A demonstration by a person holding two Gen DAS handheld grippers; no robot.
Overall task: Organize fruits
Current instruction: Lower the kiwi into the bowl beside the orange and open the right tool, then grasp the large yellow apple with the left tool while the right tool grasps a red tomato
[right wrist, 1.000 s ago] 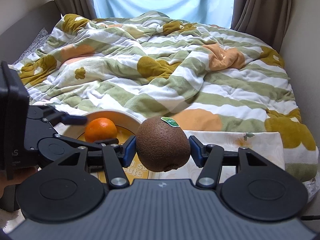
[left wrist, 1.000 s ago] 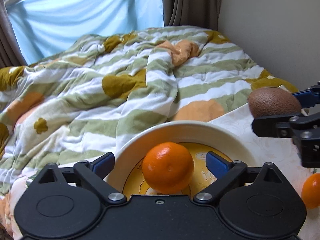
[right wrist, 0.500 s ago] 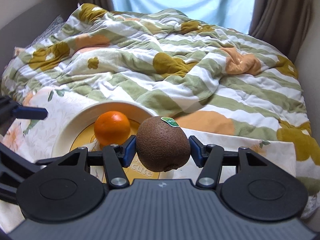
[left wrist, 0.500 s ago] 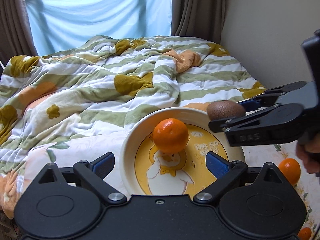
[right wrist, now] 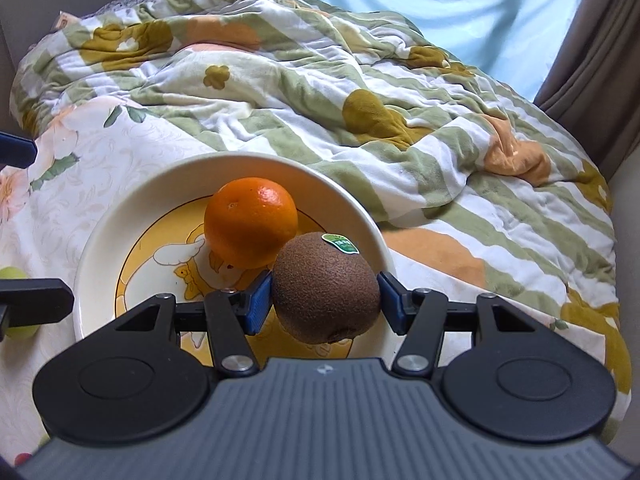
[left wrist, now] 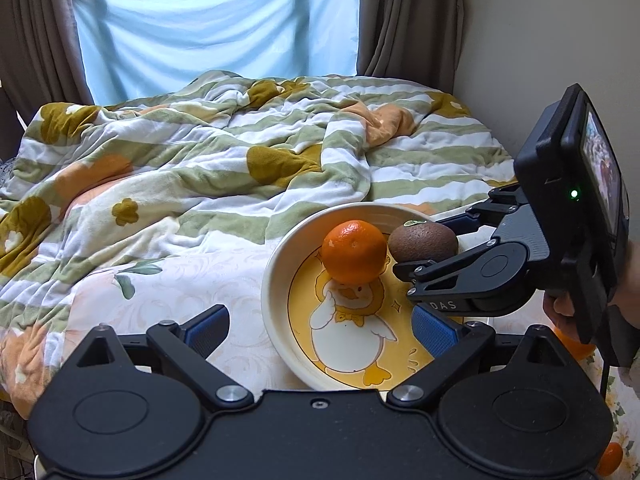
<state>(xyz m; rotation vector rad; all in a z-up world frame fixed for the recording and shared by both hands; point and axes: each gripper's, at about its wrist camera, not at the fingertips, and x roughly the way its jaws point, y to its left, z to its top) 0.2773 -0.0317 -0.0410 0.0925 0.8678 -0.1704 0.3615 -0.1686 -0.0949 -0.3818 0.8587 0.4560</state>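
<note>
A cream plate with a yellow duck picture lies on the bed's floral cloth; it also shows in the right wrist view. An orange sits on it. My right gripper is shut on a brown kiwi with a green sticker and holds it over the plate's right side, next to the orange; the kiwi also shows in the left wrist view. My left gripper is open and empty, at the plate's near edge.
A rumpled green, white and orange striped blanket covers the bed beyond the plate. More oranges lie on the cloth at the right. A yellow-green fruit lies left of the plate. A wall runs along the right.
My left gripper has pulled back from the plate, leaving the orange on it. My right gripper has carried the kiwi left and down over the plate, beside the orange.
</note>
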